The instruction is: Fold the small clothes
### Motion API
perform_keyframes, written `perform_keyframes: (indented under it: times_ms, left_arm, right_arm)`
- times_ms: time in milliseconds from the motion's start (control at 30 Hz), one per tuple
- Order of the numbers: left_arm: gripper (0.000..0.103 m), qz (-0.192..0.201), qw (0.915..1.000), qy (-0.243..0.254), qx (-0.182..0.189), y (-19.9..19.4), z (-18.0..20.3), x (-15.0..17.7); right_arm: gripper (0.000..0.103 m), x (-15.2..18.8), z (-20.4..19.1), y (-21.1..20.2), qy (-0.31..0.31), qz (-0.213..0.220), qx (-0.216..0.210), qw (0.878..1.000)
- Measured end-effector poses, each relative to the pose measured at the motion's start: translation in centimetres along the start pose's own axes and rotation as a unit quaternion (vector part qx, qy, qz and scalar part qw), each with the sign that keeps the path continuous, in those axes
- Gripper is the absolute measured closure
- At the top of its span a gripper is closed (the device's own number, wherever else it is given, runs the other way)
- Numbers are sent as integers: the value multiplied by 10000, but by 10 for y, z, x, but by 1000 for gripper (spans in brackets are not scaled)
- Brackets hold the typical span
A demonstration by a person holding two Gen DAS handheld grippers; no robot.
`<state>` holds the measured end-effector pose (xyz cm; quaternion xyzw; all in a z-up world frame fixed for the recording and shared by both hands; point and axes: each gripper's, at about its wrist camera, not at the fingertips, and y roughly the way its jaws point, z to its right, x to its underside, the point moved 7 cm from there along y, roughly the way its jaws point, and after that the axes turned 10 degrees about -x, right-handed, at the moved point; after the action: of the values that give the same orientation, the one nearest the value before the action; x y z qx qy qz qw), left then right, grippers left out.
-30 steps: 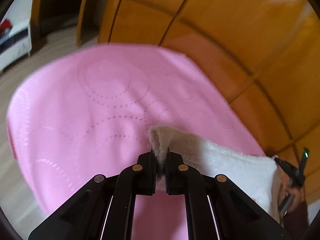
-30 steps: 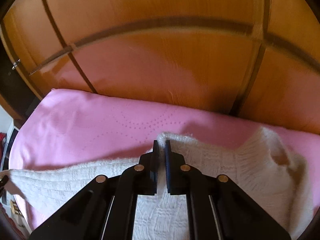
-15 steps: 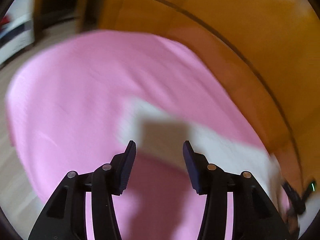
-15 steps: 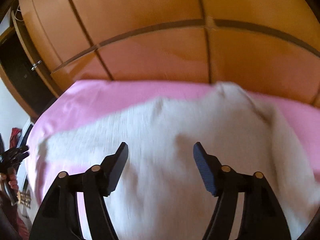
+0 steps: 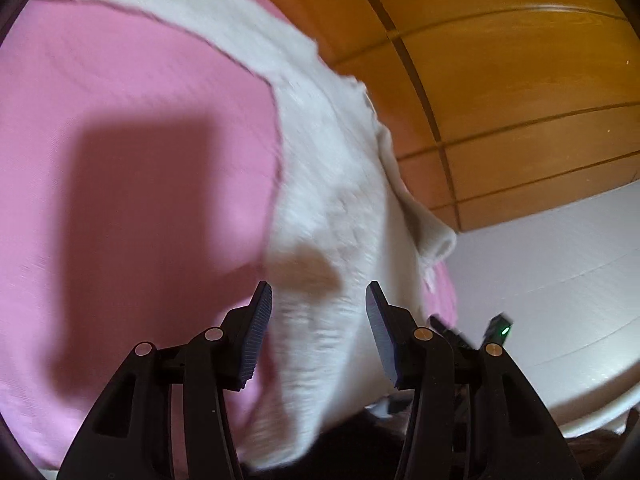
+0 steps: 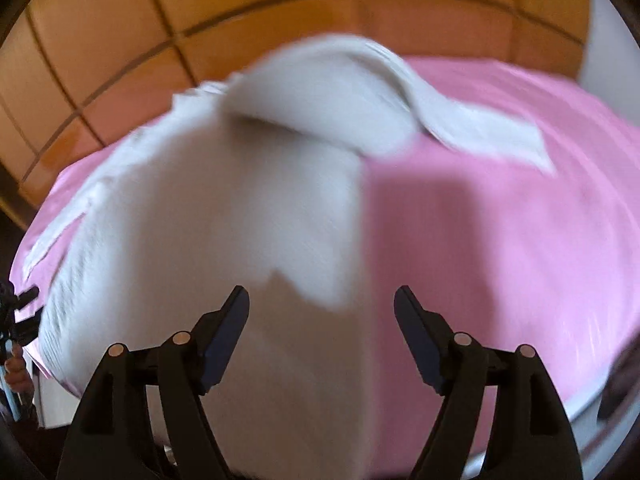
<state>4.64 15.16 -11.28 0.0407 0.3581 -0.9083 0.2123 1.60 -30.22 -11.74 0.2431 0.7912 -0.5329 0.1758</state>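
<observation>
A white knitted garment (image 5: 332, 184) lies spread on a pink sheet (image 5: 120, 160). In the left wrist view it runs from the top left down to the frame's bottom. My left gripper (image 5: 319, 300) is open and empty above its near part. In the right wrist view the garment (image 6: 224, 216) covers the left half of the sheet (image 6: 500, 240), with one sleeve folded across to the right. My right gripper (image 6: 322, 304) is open and empty above the garment's right edge. Both views are blurred by motion.
An orange wooden panelled wall (image 5: 500, 80) stands right behind the pink surface, and shows too in the right wrist view (image 6: 120, 40). The other gripper's tip with a green light (image 5: 500, 328) shows at lower right. White bedding (image 5: 560, 280) lies to the right.
Both grippers were shut on the garment's edge one second ago. They opened, let it go, and have since swung back and sideways over the cloth.
</observation>
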Motion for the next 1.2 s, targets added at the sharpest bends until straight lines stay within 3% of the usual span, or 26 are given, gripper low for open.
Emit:
perform_keyframes:
  times_ms: [67,133,167,200,233,267,300,467,567,667,733,800,833,867,900,933,1000,1067,1133,1167,1200]
  left_arm:
    - [56,-95,9998,-74,160,12,5,0]
    - [56,-180,9993,-256,211,23,7,-2]
    - [60,-208,9990,-324,230,28,7,-6]
    - [75,-207,9990,-353,199,29,4,-9]
    - [80,-226,9991,-330,107,30,4,-9]
    - [94,-216,9993,-286,52,29,5,-10]
    - [99,-156,9996,-252,-17,24,4,-11]
    - [100,448,9986,117,-236,-22,24,-11]
    - [100,555,9964,358,-524,-44,27,4]
    - [100,338,9929,460,-1042,-37,11,21]
    - [100,178,9856,564,-1584,-22,-3,29]
    - [97,159,9857,504,-1598,-18,-5,29]
    - [92,221,9885,411,-1438,-20,-4,28]
    - [74,216,9902,372,-1328,-21,-3,27]
    - [64,220,9911,338,-1266,-25,-3,29]
    - [63,267,9907,338,-1289,-25,-4,29]
    - [64,64,9905,496,-1281,-17,2,35]
    - [71,-33,9884,713,-1338,-11,6,43]
    - [71,-99,9865,972,-1315,-8,16,52]
    - [70,-28,9859,1006,-1335,-9,17,54]
    - [62,103,9854,1026,-1356,-10,20,53]
  right_arm:
    - [37,22,7,1,456,-274,-523,9972]
    - [44,37,-3,6,516,-405,-832,9944]
    - [55,40,-9,8,406,-372,-811,9952]
    - [76,40,-15,10,347,-380,-869,9949]
    - [90,40,-21,11,344,-427,-980,9937]
    - [91,38,-26,10,315,-470,-1101,9923]
    - [92,36,-27,8,279,-446,-1122,9923]
    - [94,15,-37,-58,21,188,-1769,9840]
    - [96,21,-32,-73,-162,85,-1782,9838]
    - [98,46,-12,-53,-35,-426,-1501,9878]
    - [98,63,0,-31,114,-735,-1294,9888]
    - [98,64,-1,-18,196,-797,-1233,9890]
    - [97,62,-2,-17,183,-775,-1227,9893]
    - [97,59,-2,-19,175,-744,-1245,9893]
    - [94,55,-3,-23,145,-706,-1247,9896]
    - [89,46,-1,-26,87,-588,-1163,9914]
    - [68,22,11,-34,139,-206,-863,9960]
    - [60,-1,30,-40,246,182,-494,9983]
    - [48,-26,51,-42,261,541,-25,9982]
    - [45,-36,59,-40,278,642,134,9975]
    - [44,-45,67,-37,282,705,256,9968]
